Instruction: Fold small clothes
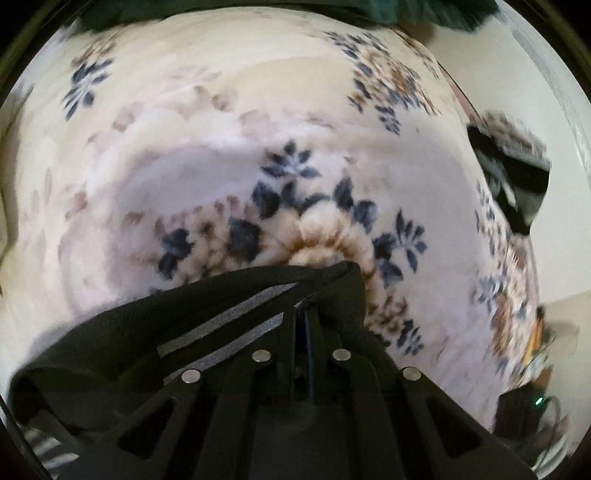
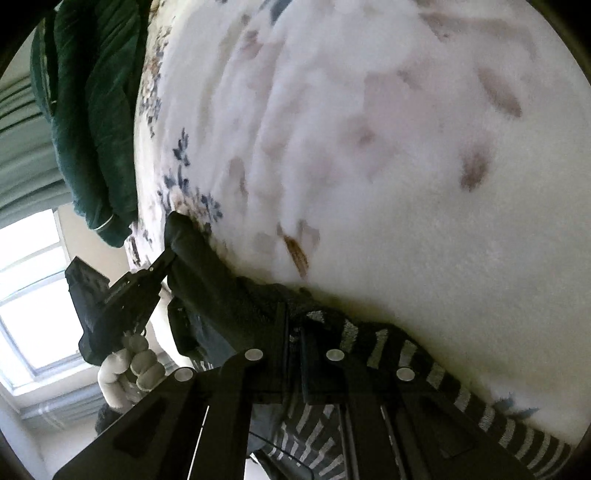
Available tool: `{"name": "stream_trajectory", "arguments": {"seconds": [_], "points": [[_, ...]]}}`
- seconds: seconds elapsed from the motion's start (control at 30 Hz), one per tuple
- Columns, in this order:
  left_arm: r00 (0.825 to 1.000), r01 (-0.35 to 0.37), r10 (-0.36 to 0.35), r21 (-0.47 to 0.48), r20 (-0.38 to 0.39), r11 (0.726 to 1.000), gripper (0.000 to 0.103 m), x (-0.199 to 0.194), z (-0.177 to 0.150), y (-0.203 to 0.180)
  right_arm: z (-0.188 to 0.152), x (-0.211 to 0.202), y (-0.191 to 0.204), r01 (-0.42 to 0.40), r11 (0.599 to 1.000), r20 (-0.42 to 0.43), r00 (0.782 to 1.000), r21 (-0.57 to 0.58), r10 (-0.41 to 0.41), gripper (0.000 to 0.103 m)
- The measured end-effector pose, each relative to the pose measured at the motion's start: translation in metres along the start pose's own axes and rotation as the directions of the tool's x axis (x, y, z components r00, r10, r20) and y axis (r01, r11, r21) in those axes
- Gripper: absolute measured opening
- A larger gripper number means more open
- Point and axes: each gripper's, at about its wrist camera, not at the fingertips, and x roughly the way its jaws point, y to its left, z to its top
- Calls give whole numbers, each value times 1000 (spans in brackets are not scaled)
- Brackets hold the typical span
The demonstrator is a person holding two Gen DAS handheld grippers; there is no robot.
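Note:
A black garment with grey stripes hangs between my two grippers above a fluffy floral blanket. My left gripper is shut on one edge of it; the cloth drapes over the fingers and off to the left. In the right wrist view my right gripper is shut on the garment's other edge, whose striped part trails down to the right. The left gripper shows there too, held by a white-gloved hand, pinching the black cloth.
A dark green garment lies at the blanket's far edge and shows at the top of the left wrist view. A dark object sits beyond the blanket's right edge. A window and a wall lie behind.

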Motion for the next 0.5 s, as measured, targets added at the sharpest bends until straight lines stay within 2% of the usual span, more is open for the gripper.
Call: {"name": "stream_trajectory", "arguments": {"seconds": [0.07,0.1,0.17,0.2,0.23,0.27,0.33,0.37,0.4,0.43,0.47,0.5], "points": [[1000,13,-13,-36,-2,999,7,-2,1,4,2,4,2,14,1000,-8,1000,0,-14,5],[1000,-15,16,-34,14,999,7,-9,-1,3,4,7,0,15,1000,-34,999,18,-15,5],[995,-64,65,-25,77,998,7,-28,-8,0,7,7,2,29,999,-59,998,26,-28,8],[986,-100,103,-35,132,994,7,-44,-17,0,7,7,6,44,999,-72,996,14,-43,11],[975,-133,140,-53,170,990,7,-56,-24,1,6,6,9,51,999,-75,996,-2,-51,25],[966,-153,167,-87,198,984,7,-68,-34,6,3,2,18,80,996,-76,994,-47,-83,45],[948,-165,202,-163,246,973,8,-90,-57,18,-3,1,33,140,983,-79,986,-121,-150,67],[935,-174,227,-207,273,963,19,-102,-72,26,-10,1,48,206,959,-70,972,-193,-223,68],[924,-174,248,-258,291,950,39,-116,-93,38,-16,1,58,244,940,-58,962,-238,-265,69],[920,-166,252,-284,299,944,54,-123,-103,45,-22,1,67,274,921,-50,953,-277,-299,74],[915,-156,259,-324,308,933,84,-132,-120,54,-30,3,81,319,887,-34,936,-334,-349,77],[907,-156,280,-364,315,918,93,-143,-142,64,-37,4,90,340,864,-18,928,-372,-373,77]]}}
